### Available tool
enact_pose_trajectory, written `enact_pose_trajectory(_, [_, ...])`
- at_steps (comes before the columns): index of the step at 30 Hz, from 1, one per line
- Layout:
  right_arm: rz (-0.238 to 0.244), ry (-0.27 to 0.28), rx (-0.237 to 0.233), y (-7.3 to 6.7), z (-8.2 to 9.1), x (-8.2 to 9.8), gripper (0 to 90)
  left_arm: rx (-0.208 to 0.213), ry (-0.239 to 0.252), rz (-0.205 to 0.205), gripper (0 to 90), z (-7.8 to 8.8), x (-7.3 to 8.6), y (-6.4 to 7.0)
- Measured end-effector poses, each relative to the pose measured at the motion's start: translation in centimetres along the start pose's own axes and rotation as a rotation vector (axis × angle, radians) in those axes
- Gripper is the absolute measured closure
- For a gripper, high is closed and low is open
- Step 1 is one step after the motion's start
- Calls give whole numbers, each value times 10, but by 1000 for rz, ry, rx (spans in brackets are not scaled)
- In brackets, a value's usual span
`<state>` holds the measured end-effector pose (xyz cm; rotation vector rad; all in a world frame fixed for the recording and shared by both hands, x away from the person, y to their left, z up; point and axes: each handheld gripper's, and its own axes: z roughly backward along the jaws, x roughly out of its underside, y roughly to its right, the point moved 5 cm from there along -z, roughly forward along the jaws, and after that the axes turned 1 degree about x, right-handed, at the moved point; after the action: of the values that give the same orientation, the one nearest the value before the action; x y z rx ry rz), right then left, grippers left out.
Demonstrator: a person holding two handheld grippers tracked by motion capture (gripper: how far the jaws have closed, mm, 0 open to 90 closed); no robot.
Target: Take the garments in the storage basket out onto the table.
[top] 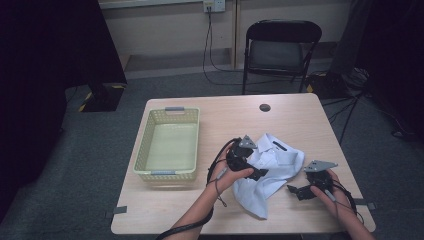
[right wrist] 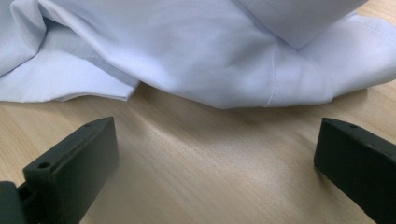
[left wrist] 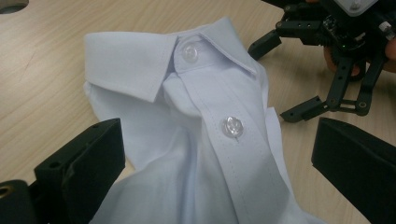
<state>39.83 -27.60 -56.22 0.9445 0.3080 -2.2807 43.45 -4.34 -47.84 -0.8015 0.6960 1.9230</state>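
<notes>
The left tool (top: 255, 172) hangs over the left edge of a pale blue shirt (top: 272, 170) crumpled on the desk (top: 220, 120), while the right tool (top: 296, 190) sits just beside the shirt's right edge; a yellow basket (top: 168, 145) stands well to the left. In the left gripper view, the left tool (left wrist: 215, 154) is spread wide over the buttoned collar, pressing nothing, with the right tool (left wrist: 280, 77) beyond. In the right gripper view, the right tool (right wrist: 215, 154) gapes open on bare wood just short of the shirt's hem (right wrist: 243, 100).
</notes>
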Motion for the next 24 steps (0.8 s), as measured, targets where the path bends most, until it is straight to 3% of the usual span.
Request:
enact_pose_trajectory(5, [0, 0, 0, 0, 0, 0, 0, 28, 5, -9, 22, 5, 1, 2])
enact_pose_trajectory(24, [0, 0, 0, 0, 0, 0, 0, 62, -25, -9, 29, 14, 10, 4])
